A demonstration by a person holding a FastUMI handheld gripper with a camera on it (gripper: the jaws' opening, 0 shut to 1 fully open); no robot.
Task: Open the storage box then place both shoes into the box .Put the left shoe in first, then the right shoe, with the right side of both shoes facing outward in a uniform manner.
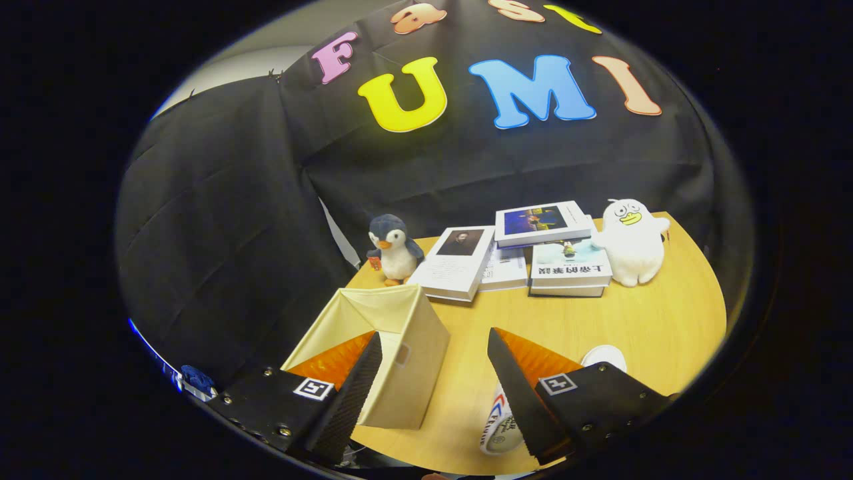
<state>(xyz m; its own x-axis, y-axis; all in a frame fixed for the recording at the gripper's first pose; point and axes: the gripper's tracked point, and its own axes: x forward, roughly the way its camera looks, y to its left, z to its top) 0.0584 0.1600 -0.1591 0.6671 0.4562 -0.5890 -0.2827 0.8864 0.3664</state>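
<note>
Tongs (pixel 433 353) gape empty beside storage box (pixel 406 353), its top open.

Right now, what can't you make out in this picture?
- Storage box: the left finger covers part of it, so its inside is unclear.
- Cup: mostly behind the right finger.
- Small white round thing: partly hidden by the gripper, which is open.

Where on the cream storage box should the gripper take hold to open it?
Judging by its pose, the storage box is best taken at the near top edge, from above: that thin fabric wall fits between the fingers. The gripper is open, holding nothing, its left finger over the box.
</note>
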